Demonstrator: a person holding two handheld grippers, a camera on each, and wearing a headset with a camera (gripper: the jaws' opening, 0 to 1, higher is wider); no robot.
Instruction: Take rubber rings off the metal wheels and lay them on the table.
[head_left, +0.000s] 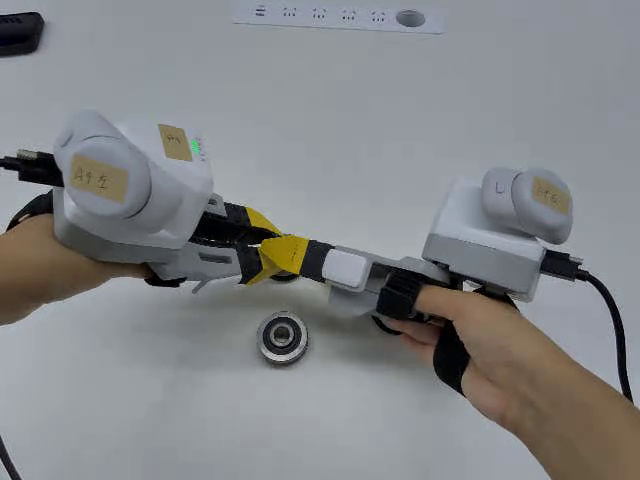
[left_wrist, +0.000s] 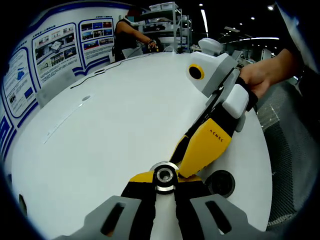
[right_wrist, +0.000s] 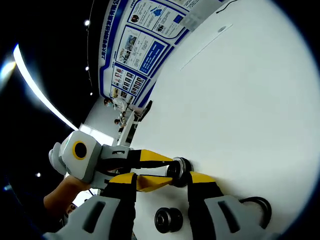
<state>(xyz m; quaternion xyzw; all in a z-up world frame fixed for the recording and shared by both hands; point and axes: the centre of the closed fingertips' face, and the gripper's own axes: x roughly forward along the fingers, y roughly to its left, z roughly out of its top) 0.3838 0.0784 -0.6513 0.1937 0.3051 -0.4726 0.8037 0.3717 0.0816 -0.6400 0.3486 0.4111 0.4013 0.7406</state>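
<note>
Evidently the left gripper (left_wrist: 166, 183) has its fingers clamped on a metal wheel (left_wrist: 165, 176) held above the bench (head_left: 400, 120), and the right gripper (right_wrist: 162, 181) has its fingers bracketing the same wheel, though I cannot tell whether they bite. A 2nd wheel (head_left: 282, 337) and 1 loose black ring (right_wrist: 256, 207) lie on the bench below. If the right pulls off-axis, the held wheel may twist out of that narrow grip, drop and roll away.
</note>
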